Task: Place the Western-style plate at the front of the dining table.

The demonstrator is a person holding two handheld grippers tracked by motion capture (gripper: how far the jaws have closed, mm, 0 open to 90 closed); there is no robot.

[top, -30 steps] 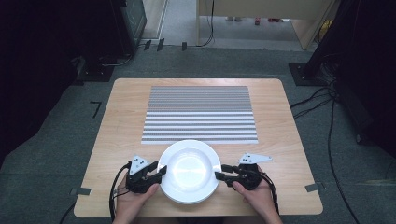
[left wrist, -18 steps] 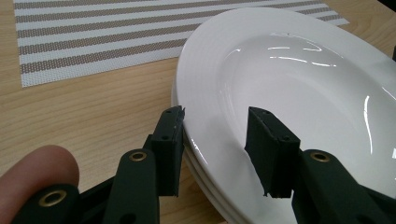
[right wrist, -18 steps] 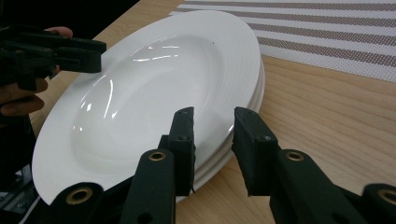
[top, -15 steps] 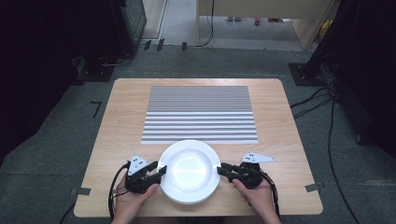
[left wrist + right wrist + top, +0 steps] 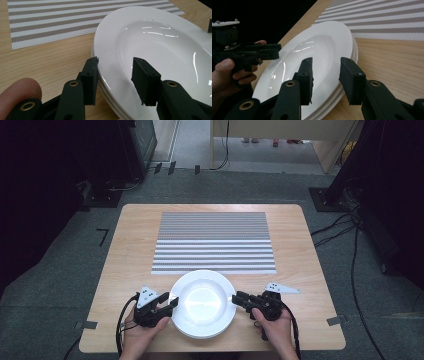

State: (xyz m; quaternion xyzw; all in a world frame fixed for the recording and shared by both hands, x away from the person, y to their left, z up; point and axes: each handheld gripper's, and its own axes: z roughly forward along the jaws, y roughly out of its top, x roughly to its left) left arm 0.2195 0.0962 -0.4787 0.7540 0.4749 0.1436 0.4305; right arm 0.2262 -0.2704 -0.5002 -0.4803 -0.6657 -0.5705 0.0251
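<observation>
A stack of white plates [image 5: 202,302] sits near the front edge of the wooden table [image 5: 135,235]. My left gripper [image 5: 171,302] is at the stack's left rim and my right gripper [image 5: 238,298] at its right rim. In the left gripper view the left gripper [image 5: 115,66] stands open, one jaw outside and one over the top plate [image 5: 160,45]. In the right gripper view the right gripper [image 5: 327,67] is also open, straddling the rim of the plates [image 5: 317,42]. The left gripper [image 5: 262,51] shows across the stack.
A grey and white striped placemat [image 5: 214,242] lies flat just behind the plates, in the middle of the table. Dark equipment and cables stand on the floor around the table. Bare wood lies to either side of the mat.
My right gripper has edged slightly in toward the plate rim. The left gripper and the plates have stayed put.
</observation>
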